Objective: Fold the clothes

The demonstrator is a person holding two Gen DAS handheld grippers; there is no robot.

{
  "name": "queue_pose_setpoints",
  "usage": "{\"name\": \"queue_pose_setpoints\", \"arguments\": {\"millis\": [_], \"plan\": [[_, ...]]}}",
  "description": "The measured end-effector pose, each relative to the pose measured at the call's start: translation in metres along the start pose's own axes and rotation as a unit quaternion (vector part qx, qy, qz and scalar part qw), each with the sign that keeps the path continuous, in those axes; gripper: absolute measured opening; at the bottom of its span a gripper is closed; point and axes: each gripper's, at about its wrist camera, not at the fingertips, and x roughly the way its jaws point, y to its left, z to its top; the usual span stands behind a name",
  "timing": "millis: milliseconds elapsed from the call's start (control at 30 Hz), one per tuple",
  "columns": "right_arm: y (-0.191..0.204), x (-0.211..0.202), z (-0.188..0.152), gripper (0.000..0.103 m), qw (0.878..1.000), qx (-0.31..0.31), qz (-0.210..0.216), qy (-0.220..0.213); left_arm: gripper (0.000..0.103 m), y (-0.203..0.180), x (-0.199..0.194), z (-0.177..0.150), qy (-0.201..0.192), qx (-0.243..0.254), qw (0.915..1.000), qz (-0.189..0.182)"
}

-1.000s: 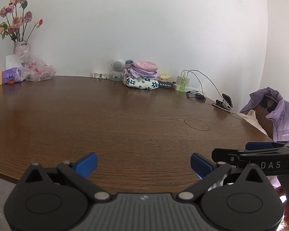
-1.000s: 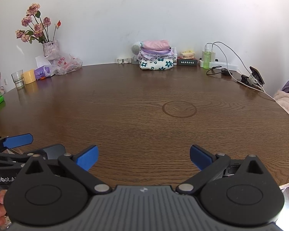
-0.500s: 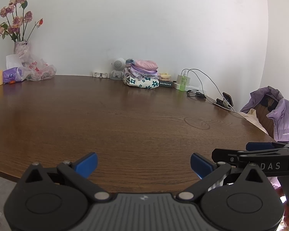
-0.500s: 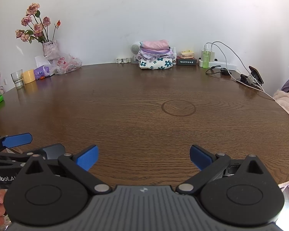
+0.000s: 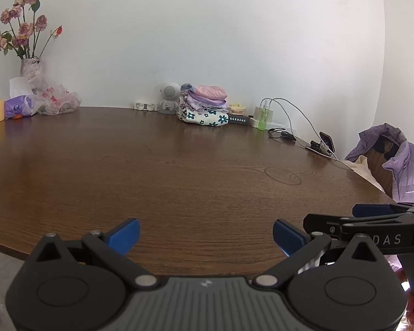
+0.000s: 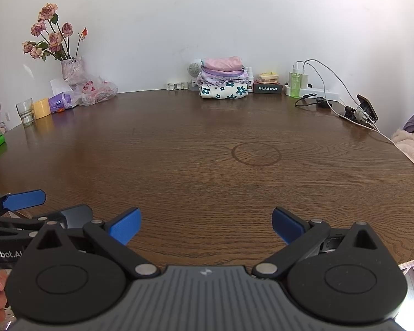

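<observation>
A stack of folded clothes (image 5: pixel 204 107), flowered white at the bottom and pink on top, sits at the far edge of the round brown table (image 5: pixel 179 171); it also shows in the right wrist view (image 6: pixel 223 82). My left gripper (image 5: pixel 205 235) is open and empty over the table's near edge. My right gripper (image 6: pixel 205 224) is open and empty beside it, and it shows at the right of the left wrist view (image 5: pixel 369 215). A cream garment (image 6: pixel 412 143) lies off the table's right edge.
A vase of flowers (image 6: pixel 69 66), plastic bags, a yellow cup (image 6: pixel 41 107) and a glass stand at the far left. A green bottle (image 6: pixel 295 84), power strip, cables and a phone (image 6: pixel 367 106) sit at the far right. A purple jacket (image 5: pixel 405 171) hangs on a chair.
Both grippers have stayed open and nearly still. The views have shifted very slightly, nothing on the table has moved.
</observation>
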Motion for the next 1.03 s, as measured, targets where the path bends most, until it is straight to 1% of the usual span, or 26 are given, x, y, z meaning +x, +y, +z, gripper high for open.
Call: {"name": "queue_pose_setpoints", "arguments": {"millis": [833, 1033], "plan": [[0.001, 0.0004, -0.0008, 0.103, 1.0, -0.002, -0.001, 0.0, 0.103, -0.0004, -0.0014, -0.0004, -0.003, 0.004, 1.0, 0.0], [0.0013, 0.0004, -0.0006, 0.103, 1.0, -0.001, -0.001, -0.001, 0.103, -0.0012, -0.0029, -0.0005, -0.011, 0.007, 0.9999, 0.003]]}}
